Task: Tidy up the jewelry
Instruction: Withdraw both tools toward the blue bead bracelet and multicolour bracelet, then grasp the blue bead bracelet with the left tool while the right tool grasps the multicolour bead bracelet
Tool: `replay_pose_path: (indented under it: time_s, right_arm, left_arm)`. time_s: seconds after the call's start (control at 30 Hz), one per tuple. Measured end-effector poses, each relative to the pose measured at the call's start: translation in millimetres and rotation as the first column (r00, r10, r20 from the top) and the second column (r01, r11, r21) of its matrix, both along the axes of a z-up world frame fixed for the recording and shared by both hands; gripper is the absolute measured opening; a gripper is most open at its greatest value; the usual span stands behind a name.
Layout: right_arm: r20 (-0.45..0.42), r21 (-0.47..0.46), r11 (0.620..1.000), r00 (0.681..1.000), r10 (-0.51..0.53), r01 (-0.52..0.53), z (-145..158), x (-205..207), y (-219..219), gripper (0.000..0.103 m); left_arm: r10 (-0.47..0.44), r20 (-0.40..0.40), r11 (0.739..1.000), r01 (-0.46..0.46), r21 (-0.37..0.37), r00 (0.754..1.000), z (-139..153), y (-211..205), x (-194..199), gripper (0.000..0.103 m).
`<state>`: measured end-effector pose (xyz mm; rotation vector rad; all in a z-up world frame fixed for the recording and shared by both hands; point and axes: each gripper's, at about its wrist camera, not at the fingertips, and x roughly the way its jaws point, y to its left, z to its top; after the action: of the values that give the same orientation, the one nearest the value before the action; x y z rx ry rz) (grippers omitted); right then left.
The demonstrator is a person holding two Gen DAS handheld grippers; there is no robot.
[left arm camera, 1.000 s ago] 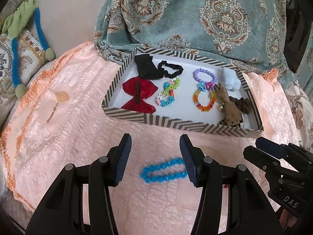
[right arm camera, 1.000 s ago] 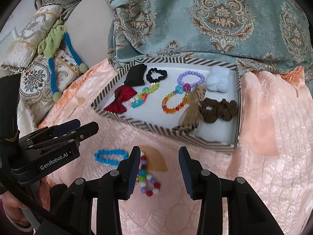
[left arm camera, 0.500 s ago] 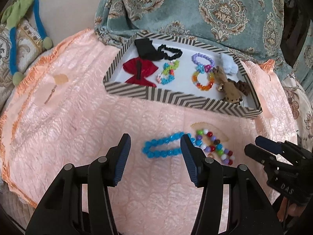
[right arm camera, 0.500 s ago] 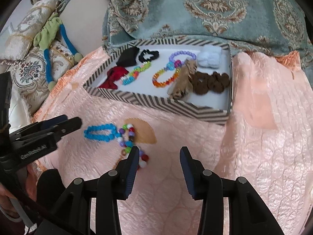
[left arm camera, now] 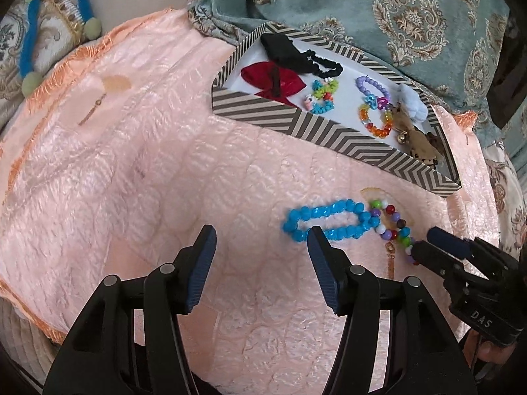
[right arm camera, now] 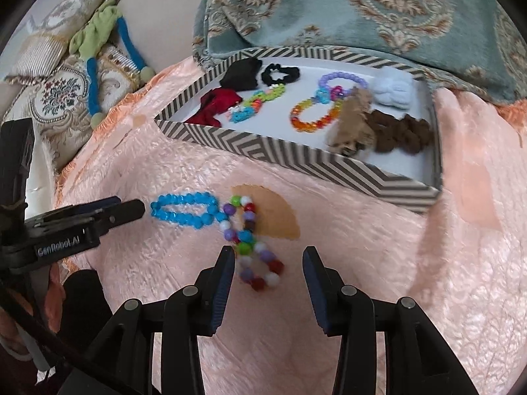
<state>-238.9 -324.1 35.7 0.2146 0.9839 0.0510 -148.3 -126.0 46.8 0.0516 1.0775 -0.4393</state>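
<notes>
Nearest in the right wrist view, the right claw gapes wide and holds nothing, with the near end of the multicolored bead bracelet lying between its fingertips. The left claw is equally wide open and empty; the blue bead bracelet lies just beyond its right fingertip. Both bracelets rest on the peach quilt, touching each other, on the near side of the striped tray.

The beads look light, hard and slick, strung on loose cord, so a strand will likely sag and roll; pinching across one strand, between beads, seems safest.

The left view alone shows a small gold pendant beside the multicolored bracelet. Only the right view shows the brown scrunchie clearly in the tray's far corner, behind the tan bow.
</notes>
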Motion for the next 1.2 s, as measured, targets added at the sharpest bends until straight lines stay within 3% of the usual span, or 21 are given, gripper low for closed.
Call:
replay_pose_path:
  time_s: [0.17, 0.37, 0.43, 0.83, 1.1, 1.13, 1.17, 1.2]
  right_arm:
    - [-0.010, 0.027, 1.000, 1.000, 0.003, -0.002, -4.1, 17.3, -0.2, 0.038]
    - [-0.019, -0.034, 0.999, 1.000, 0.002, -0.002, -8.1, 24.8, -2.9, 0.023]
    - [-0.014, -0.061, 0.998, 1.000, -0.027, 0.026, -7.0, 21.7, -10.3, 0.022]
    - [-0.003, 0.038, 0.997, 0.998, -0.069, 0.069, -13.7, 16.4, -29.3, 0.022]
    - [0.011, -0.009, 0.999, 0.999, -0.053, 0.053, -13.4, 18.8, -22.2, 0.022]
    - [0.013, -0.019, 0.999, 0.999, -0.042, 0.043, -13.1, 18.9, -20.0, 0.015]
    - [0.012, -0.016, 0.999, 0.999, -0.037, 0.038, -13.4, 18.6, -19.5, 0.011]
    - [0.014, -0.010, 0.999, 0.999, -0.036, 0.037, -13.0, 18.0, -19.4, 0.011]
  left_arm:
    - [-0.001, 0.003, 1.000, 0.001, 0.004, 1.000, -1.7, -0.6, 1.5, 0.058]
    - [-0.002, -0.009, 1.000, 0.002, 0.011, 1.000, -7.0, -3.6, 6.9, 0.058]
    - [-0.004, -0.009, 1.000, 0.004, 0.017, 1.000, -8.7, -4.0, 7.5, 0.058]
    - [-0.051, -0.007, 0.998, 0.051, 0.032, 0.999, -13.4, -21.2, 14.0, 0.059]
    - [-0.080, -0.003, 0.997, 0.080, 0.015, 0.997, -16.9, -30.1, 16.9, 0.058]
    - [-0.088, 0.003, 0.996, 0.088, 0.016, 0.996, -17.3, -31.8, 15.8, 0.054]
    - [-0.097, 0.014, 0.995, 0.097, 0.015, 0.995, -18.1, -33.3, 14.7, 0.036]
    - [-0.101, 0.017, 0.995, 0.100, 0.020, 0.995, -18.6, -34.3, 14.2, 0.027]
